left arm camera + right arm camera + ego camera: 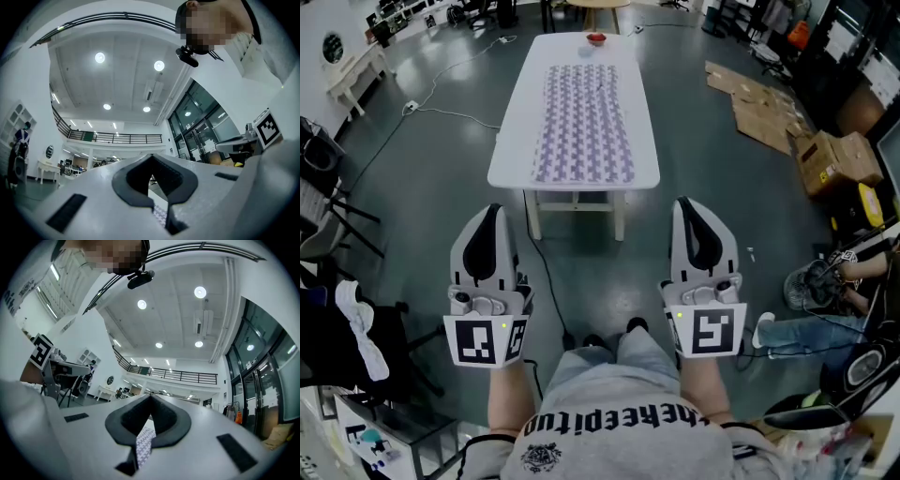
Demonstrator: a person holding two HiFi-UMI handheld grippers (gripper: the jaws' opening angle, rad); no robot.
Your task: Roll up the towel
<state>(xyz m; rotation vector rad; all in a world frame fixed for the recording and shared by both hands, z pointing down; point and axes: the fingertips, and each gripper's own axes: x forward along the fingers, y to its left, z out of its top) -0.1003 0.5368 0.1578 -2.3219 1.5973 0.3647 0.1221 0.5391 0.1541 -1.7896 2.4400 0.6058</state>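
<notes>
**Tool state.** The left gripper (493, 217) and the right gripper (687, 210) are both fully clenched and empty. Each gripper view shows the pads meeting, with nothing between them. Both tools tilt slightly upward and hang side by side over the floor, well short of the work.

**Work position.** The purple-and-white patterned rectangular towel (584, 122) lies spread flat along the white rectangular table (512, 141). Its near edge sits close to the table's near end. No rolling has begun.

**Hazards.**
- Closed jaws: if the tools arrive still clenched, they are likely to shove the near edge instead of pinching it, bunching the cloth.
- Uneven pickup: if the two corners are gripped at different depths, the roll probably runs skewed and comes out cone-shaped.
- Sliding: the tabletop looks smooth, so pushing without holding the roll down may slide the whole towel forward.
- Far end: a small red object (596, 38) sits just beyond the towel and could be struck or knocked off.
- Approach: a thin black cable (546, 291) crosses the floor between the person and the table and could snag a foot.
</notes>
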